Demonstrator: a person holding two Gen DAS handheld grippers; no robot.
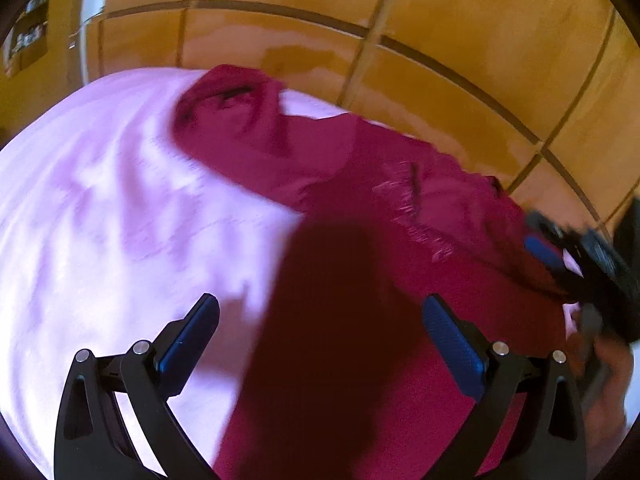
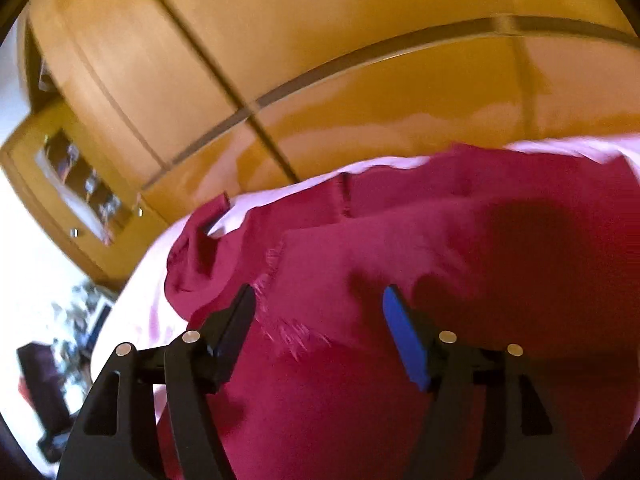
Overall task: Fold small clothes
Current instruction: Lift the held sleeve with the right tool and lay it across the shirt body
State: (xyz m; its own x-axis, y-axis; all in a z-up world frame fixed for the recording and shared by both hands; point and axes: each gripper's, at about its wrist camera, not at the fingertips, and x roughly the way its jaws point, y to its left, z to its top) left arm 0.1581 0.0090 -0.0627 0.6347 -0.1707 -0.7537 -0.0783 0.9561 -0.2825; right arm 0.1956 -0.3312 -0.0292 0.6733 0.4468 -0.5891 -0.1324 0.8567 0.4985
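My right gripper [image 2: 316,320] hangs with jaws spread and empty just above the crimson garment [image 2: 460,248], which lies directly ahead and below. My left gripper [image 1: 320,328], also spread and holding nothing, straddles the garment's near-left edge. The cloth runs long from there toward the far wooden wardrobe [image 1: 440,20], across the pink bedsheet [image 1: 100,200].

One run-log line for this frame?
left tool: open, empty | right tool: open, empty | red garment: spread on pink sheet | fold: pending

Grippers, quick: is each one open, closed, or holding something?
Left gripper: open, holding nothing, above the red garment.
Right gripper: open, holding nothing, garment below.
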